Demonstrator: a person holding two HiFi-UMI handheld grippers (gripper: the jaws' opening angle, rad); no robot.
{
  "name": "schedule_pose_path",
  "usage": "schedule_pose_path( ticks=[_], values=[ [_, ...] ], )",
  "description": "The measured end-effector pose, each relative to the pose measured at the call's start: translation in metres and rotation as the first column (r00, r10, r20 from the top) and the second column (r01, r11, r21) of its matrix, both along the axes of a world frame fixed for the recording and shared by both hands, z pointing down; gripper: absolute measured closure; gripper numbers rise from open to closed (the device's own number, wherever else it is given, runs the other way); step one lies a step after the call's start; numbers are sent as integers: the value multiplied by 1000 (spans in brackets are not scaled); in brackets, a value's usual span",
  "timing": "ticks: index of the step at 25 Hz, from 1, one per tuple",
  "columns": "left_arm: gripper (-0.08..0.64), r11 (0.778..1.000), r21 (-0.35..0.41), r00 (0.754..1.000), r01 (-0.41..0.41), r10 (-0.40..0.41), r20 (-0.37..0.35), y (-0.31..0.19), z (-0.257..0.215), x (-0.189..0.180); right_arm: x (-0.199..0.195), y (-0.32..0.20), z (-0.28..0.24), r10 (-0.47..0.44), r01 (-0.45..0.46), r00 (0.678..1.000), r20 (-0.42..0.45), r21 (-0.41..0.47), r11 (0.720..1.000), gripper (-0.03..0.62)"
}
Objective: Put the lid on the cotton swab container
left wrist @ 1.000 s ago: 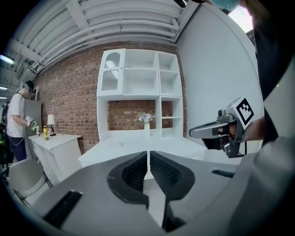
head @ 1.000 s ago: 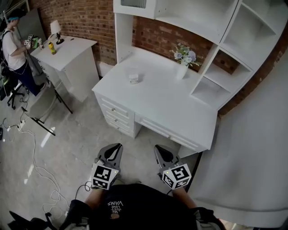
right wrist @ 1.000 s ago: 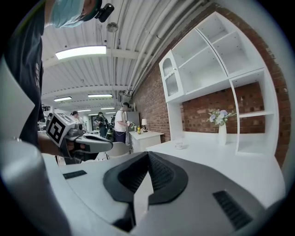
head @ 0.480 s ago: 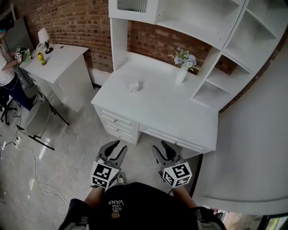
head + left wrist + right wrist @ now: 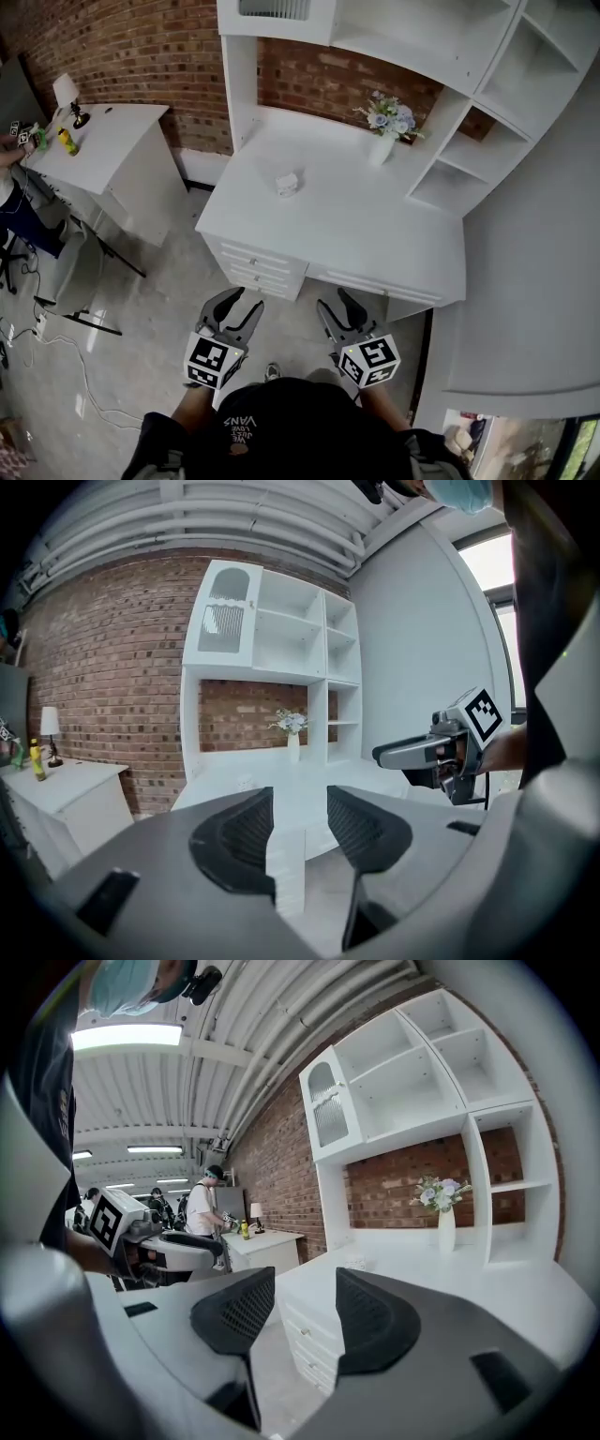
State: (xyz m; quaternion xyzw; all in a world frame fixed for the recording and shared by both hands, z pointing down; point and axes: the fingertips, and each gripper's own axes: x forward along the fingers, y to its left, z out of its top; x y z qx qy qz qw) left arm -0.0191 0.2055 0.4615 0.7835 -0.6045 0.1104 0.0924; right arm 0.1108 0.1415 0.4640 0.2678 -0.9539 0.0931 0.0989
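The cotton swab container is a small white object on the white desk, far ahead of both grippers; it also shows as a speck, the container, in the right gripper view. I cannot make out its lid as a separate piece. My left gripper and right gripper hang side by side over the floor, short of the desk's drawers. Both pairs of jaws are opening, with nothing between them. Each gripper view shows its own jaws apart, left gripper and right gripper.
A white vase of flowers stands at the desk's back, under a white shelf unit. Left of the desk are a second white table with a lamp and bottles, a chair, floor cables and a person at the picture's edge.
Both grippers' jaws went from shut to apart. The view has swung a little, bringing the desk nearer the middle; the grippers stay low in front of the body.
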Motion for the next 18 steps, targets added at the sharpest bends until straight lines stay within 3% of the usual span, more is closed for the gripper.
schedule_pose_path(
  ticks=[7, 18],
  values=[
    [400, 1000, -14, 1000, 6, -6, -28, -6, 10, -26, -22, -9, 9, 5, -5, 1000, -21, -21, 1000, 413],
    [400, 999, -21, 998, 45, -46, -32, -59, 18, -53, -54, -78, 16, -28, 28, 999, -23, -17, 999, 411]
  ],
)
